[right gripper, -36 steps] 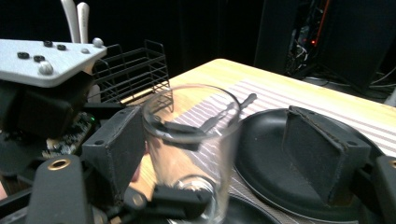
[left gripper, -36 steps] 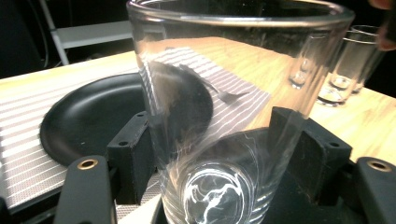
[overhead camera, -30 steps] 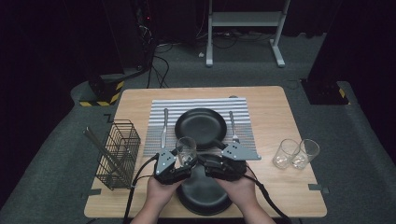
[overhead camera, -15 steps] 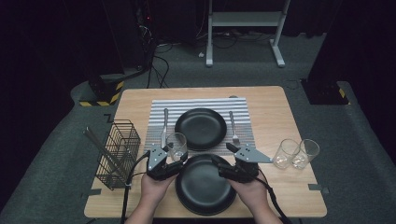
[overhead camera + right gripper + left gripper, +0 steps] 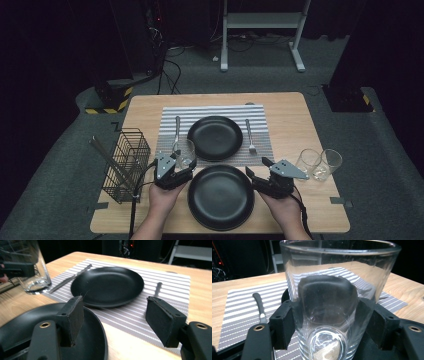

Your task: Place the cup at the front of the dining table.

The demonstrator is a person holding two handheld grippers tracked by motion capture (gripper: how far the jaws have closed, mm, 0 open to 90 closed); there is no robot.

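Striped placemat [image 5: 215, 117] on the wooden worktop [image 5: 295, 130], bearing a black plate [image 5: 215, 137] with a knife [image 5: 177, 131] to its left and a fork [image 5: 249, 136] to its right. Second black plate [image 5: 220, 197] at the near edge. Wire basket [image 5: 127, 162] far left; two empty tumblers [image 5: 320, 163] side by side at right.

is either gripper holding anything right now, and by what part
The left gripper grips a clear glass by its lower sides, one jaw on each side. The right gripper is open and holds nothing.
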